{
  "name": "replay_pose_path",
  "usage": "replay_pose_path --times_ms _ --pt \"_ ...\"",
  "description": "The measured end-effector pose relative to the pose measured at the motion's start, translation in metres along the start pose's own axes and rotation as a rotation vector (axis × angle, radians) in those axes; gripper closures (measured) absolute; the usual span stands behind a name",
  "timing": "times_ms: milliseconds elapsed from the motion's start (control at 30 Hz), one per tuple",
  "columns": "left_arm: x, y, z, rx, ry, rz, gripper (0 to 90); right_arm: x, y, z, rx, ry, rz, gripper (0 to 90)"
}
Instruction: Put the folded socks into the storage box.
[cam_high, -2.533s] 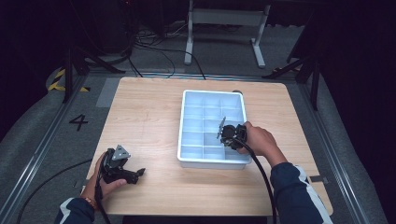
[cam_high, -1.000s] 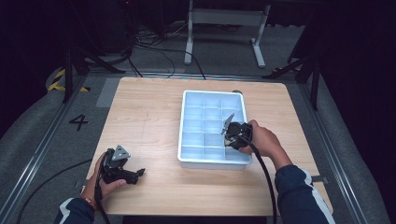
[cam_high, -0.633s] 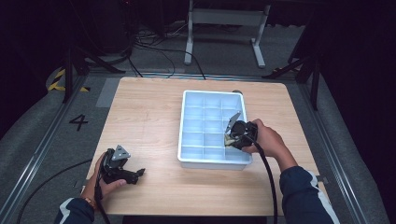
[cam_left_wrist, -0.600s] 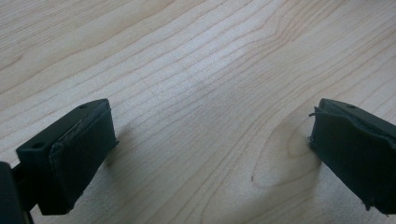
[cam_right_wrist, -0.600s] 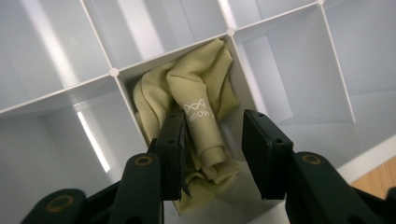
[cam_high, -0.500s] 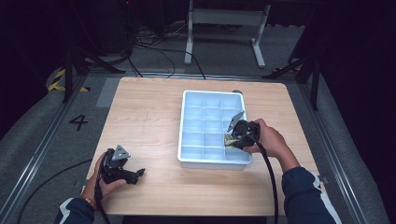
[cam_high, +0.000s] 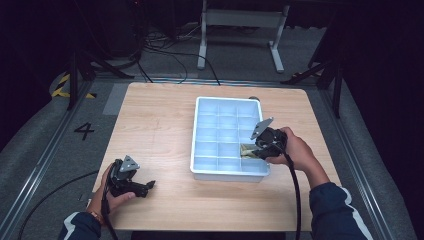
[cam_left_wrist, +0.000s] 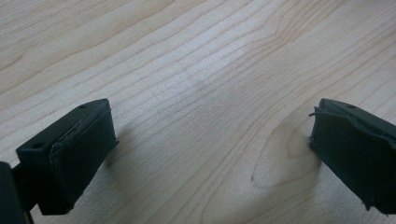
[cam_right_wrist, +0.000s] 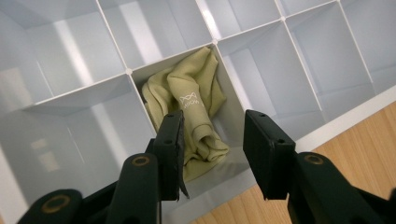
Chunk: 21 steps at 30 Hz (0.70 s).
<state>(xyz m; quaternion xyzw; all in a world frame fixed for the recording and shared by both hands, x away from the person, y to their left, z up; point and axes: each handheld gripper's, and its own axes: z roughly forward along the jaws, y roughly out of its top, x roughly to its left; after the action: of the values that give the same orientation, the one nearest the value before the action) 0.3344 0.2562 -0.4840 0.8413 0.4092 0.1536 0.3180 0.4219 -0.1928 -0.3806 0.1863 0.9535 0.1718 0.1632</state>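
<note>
An olive-green cloth (cam_right_wrist: 196, 102) lies crumpled in one compartment of the white divided tray (cam_right_wrist: 126, 71), in the right column of the second row from the front (cam_high: 247, 149). My right gripper (cam_right_wrist: 213, 119) hovers just above it and over the tray's right side (cam_high: 251, 151). Its jaws have just been opening and now stand apart. The cloth lies below them, and the pads do not press on it. My left gripper (cam_high: 147, 186) rests on the table at the front left. Its jaws are wide apart over bare wood (cam_left_wrist: 212, 119).
The tray (cam_high: 194, 135) sits right of centre on the wooden table (cam_high: 150, 125), and its other compartments look empty. A cable trails from each gripper toward the front edge. Dark floor, stands and cables surround the table.
My right gripper has drawn back to the right and lifted a little, and the cloth now shows in its compartment. The left hand has stayed put.
</note>
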Motion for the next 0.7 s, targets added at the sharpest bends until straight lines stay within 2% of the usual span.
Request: replay_pose_path --times_ms 333,700 --pt "0.0 0.0 0.0 0.0 -0.003 -0.003 0.4 0.006 -0.005 -0.013 -0.051 -0.018 0.01 57.3" --pt "0.0 0.0 0.0 0.0 -0.004 -0.004 0.4 0.008 -0.015 -0.02 -0.068 -0.043 0.026 54.9"
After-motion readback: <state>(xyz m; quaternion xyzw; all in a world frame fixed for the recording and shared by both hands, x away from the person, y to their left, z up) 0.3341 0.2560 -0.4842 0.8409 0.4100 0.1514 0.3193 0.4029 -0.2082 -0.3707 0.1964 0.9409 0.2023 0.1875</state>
